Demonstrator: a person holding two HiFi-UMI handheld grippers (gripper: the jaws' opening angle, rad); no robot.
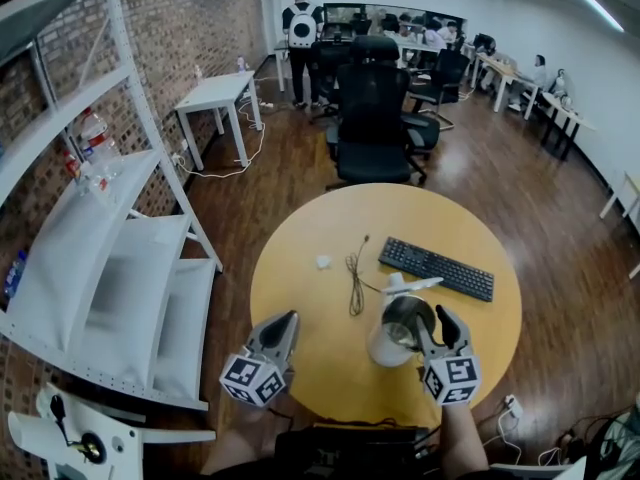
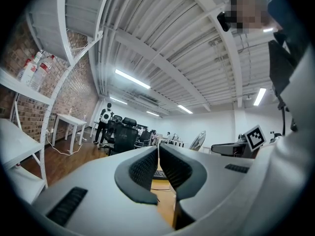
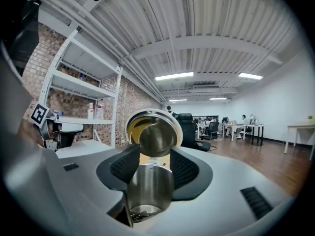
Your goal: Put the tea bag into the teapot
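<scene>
A steel teapot (image 1: pixel 395 333) stands near the front of the round wooden table (image 1: pixel 320 368), its hinged lid (image 1: pixel 412 285) flipped up. My right gripper (image 1: pixel 435 324) hovers at its right rim. In the right gripper view the pot's open mouth (image 3: pixel 150 186) and raised lid (image 3: pixel 153 132) show between the spread pads of that gripper (image 3: pixel 150 167), which is open. Something dark lies at the pot's bottom; I cannot tell what. A small white thing (image 1: pixel 322 262), perhaps a tea bag, lies on the table further back. My left gripper (image 1: pixel 283 324) (image 2: pixel 158 163) hangs shut and empty left of the pot.
A black keyboard (image 1: pixel 436 268) lies behind the teapot and a thin cable (image 1: pixel 354 280) runs left of it. A black office chair (image 1: pixel 372 118) stands past the table's far edge. White metal shelves (image 1: pixel 110 258) line the brick wall at left. People sit at desks far back.
</scene>
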